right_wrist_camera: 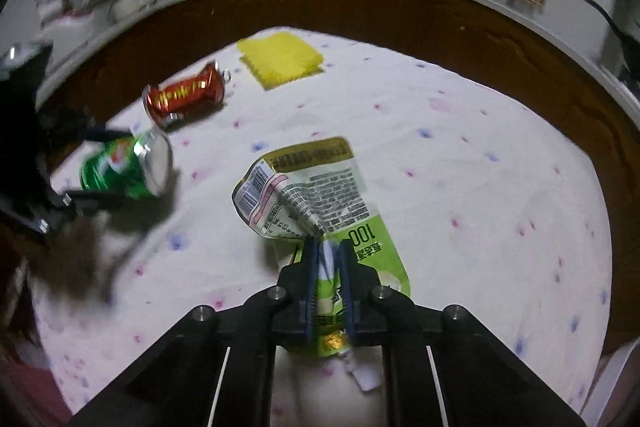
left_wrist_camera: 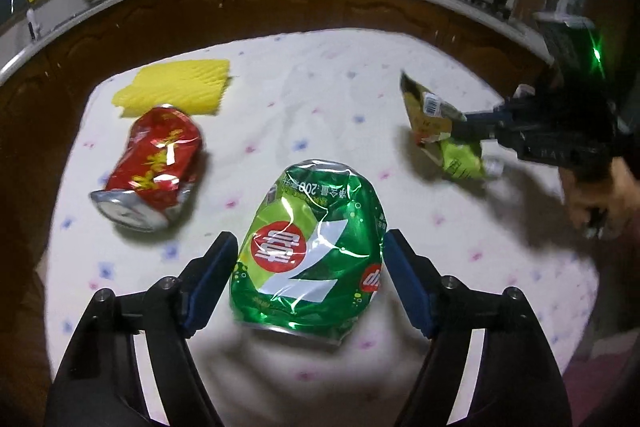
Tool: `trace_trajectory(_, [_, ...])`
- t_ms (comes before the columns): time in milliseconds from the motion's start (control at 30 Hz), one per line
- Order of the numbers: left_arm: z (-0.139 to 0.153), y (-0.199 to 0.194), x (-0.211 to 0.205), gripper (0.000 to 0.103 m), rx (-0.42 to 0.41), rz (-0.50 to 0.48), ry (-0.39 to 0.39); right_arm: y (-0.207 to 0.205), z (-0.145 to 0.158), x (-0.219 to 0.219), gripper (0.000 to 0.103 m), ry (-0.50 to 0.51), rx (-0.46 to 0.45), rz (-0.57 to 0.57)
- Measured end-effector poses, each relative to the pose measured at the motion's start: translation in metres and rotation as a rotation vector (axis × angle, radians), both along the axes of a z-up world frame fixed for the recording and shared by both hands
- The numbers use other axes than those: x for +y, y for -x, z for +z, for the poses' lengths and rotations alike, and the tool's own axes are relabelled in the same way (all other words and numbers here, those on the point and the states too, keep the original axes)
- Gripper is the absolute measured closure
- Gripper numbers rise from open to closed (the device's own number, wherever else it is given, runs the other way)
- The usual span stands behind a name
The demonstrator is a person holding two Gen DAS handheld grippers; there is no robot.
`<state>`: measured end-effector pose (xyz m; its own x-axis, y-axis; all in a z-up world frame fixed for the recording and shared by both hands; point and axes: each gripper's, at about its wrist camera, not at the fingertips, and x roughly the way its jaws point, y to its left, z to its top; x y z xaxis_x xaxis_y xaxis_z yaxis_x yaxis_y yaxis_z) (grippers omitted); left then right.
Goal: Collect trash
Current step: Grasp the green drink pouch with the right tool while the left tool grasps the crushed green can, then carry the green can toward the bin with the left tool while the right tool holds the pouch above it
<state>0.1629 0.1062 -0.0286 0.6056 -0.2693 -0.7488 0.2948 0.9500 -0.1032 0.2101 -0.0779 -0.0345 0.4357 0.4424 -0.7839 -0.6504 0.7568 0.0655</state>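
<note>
A crushed green can (left_wrist_camera: 308, 259) sits between the fingers of my left gripper (left_wrist_camera: 310, 247); the blue pads touch both its sides and it hangs above the table. It also shows in the right wrist view (right_wrist_camera: 120, 167), held off the cloth. My right gripper (right_wrist_camera: 330, 247) is shut on a crumpled green and gold snack pouch (right_wrist_camera: 312, 199) and holds it above the table; the pouch shows in the left wrist view (left_wrist_camera: 440, 131) at the right. A dented red can (left_wrist_camera: 154, 167) lies on its side on the cloth, and shows in the right wrist view (right_wrist_camera: 186, 95).
A yellow foam net (left_wrist_camera: 180, 87) lies at the far left of the white dotted tablecloth (left_wrist_camera: 320, 99), behind the red can. A brown wooden counter front (left_wrist_camera: 280, 7) curves behind the table, with bottles, a wok and pots on top.
</note>
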Motion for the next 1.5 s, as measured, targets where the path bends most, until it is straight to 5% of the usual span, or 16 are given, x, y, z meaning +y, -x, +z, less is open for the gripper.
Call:
trace_trajectory(633, [0.057,0.004,-0.138,0.030,-0.103,-0.081,0.176,0.068,0.046,-0.176,0.094,-0.407,0.011,-0.399])
trace_trajectory(1500, [0.073,-0.006,-0.241,0.033,-0.120,-0.175,0.175,0.100,0.061,-0.268,0.094,-0.481,-0.069,-0.587])
